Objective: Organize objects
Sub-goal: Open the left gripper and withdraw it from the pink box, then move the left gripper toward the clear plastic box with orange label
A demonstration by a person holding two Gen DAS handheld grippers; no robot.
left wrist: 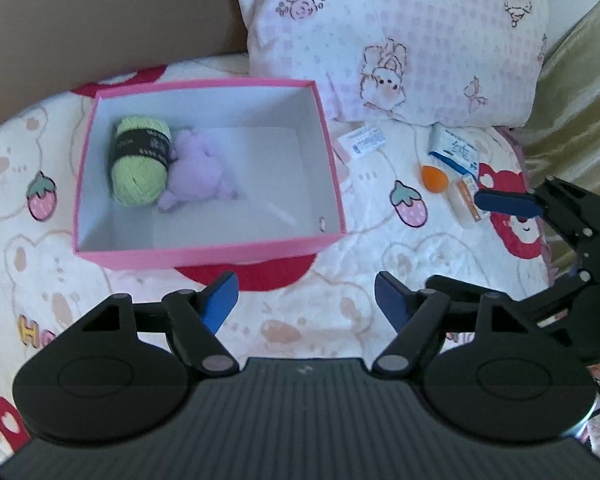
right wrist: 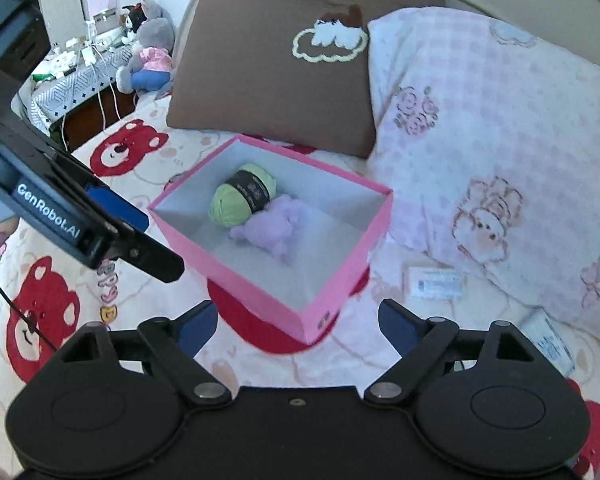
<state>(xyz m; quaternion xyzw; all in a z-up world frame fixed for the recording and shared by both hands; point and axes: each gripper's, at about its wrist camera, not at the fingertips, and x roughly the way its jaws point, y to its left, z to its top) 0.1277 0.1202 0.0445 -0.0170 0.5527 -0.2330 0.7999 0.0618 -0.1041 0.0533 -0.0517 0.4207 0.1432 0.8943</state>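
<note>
A pink box with a white inside stands on the bed. In it lie a green yarn ball and a purple plush toy, touching each other. My left gripper hangs open and empty in front of the box. My right gripper is open and empty near the box's front corner. To the right of the box lie an orange sponge, a small tube, a white packet and a labelled packet.
A pink checked pillow and a brown pillow lie behind the box. The bedsheet has red bears and strawberries. A side table with a plush toy stands at the far left. A gold curtain hangs at the right.
</note>
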